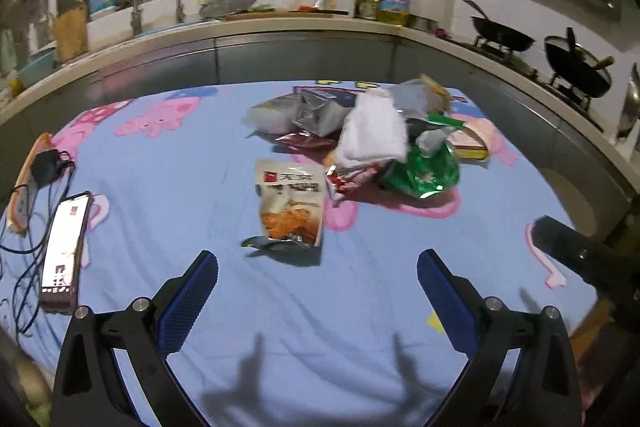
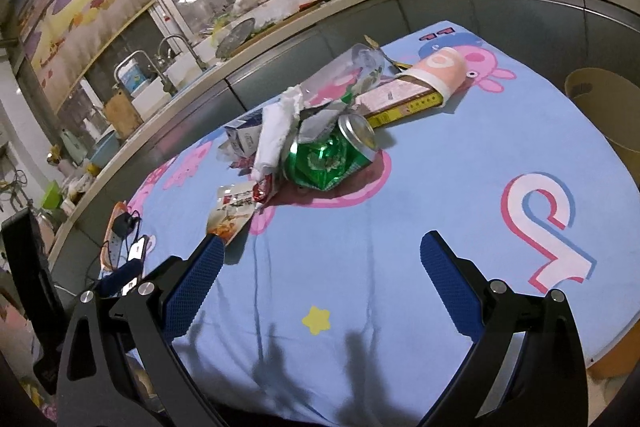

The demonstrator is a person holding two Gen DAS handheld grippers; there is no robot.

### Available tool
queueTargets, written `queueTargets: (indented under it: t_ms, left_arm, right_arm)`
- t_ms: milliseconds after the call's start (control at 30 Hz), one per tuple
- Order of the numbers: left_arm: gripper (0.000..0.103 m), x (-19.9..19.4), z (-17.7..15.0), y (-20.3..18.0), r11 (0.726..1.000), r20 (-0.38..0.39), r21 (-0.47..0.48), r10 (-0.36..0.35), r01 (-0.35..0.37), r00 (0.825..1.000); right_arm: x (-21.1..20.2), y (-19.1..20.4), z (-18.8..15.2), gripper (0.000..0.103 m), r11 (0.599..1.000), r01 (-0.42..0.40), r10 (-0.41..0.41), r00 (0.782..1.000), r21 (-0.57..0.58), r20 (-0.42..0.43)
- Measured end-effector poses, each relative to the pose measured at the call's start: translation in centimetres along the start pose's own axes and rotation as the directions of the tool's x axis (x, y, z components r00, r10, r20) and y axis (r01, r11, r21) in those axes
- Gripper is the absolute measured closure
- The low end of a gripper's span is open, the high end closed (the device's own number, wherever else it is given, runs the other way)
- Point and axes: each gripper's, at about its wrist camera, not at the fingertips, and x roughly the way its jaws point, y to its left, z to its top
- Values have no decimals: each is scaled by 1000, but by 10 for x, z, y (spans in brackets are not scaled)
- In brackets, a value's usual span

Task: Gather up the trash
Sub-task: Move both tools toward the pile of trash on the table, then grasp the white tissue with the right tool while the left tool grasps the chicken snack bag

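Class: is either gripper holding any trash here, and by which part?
Nothing is held. The left gripper and right gripper both have open, empty jaws.

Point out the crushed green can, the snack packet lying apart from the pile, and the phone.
crushed green can [image 2: 326,157], right wrist view, on its dented green side.
snack packet [image 1: 290,205], left wrist view, on its printed front.
phone [image 1: 66,247], left wrist view, on its lit screen.

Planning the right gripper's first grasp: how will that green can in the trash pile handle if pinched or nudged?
The green can looks crushed and dented, so it is probably empty and light, and may buckle further under a pinch. Lying on its side, it might roll, though the dents likely limit that. White crumpled paper leans against it, so a nudge could shift the pile. The right gripper is open, clear of it.
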Motion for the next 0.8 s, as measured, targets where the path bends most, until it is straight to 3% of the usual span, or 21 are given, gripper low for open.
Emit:
queueTargets:
  t_ms: [200,267,367,467,667,800]
  left_arm:
    - [4,16,11,16,999,-34,-34,-38,37,999]
    - [6,25,17,33,997,-55,-78,-20,16,998]
    - [18,42,24,49,994,-107,-105,-20,9,994]
    - [21,61,29,53,993,-144,-118,-44,27,989]
    - [18,92,34,43,997,-184,-76,-43,29,982]
    - [17,108,32,36,998,-212,-61,-42,30,976]
  right_arm:
    - [-8,5,4,10,999,4,-4,1000,-34,23]
    - [-5,7,7,31,998,4,-3,1000,-62,16]
    - [11,10,14,51,995,-24,21,999,-93,-32]
    - [27,19,23,65,988,-40,34,998,-148,-48]
    - [75,46,58,64,964,-36,22,998,-263,-57]
    - [111,63,75,49,942,-12,-10,998,-335,-64]
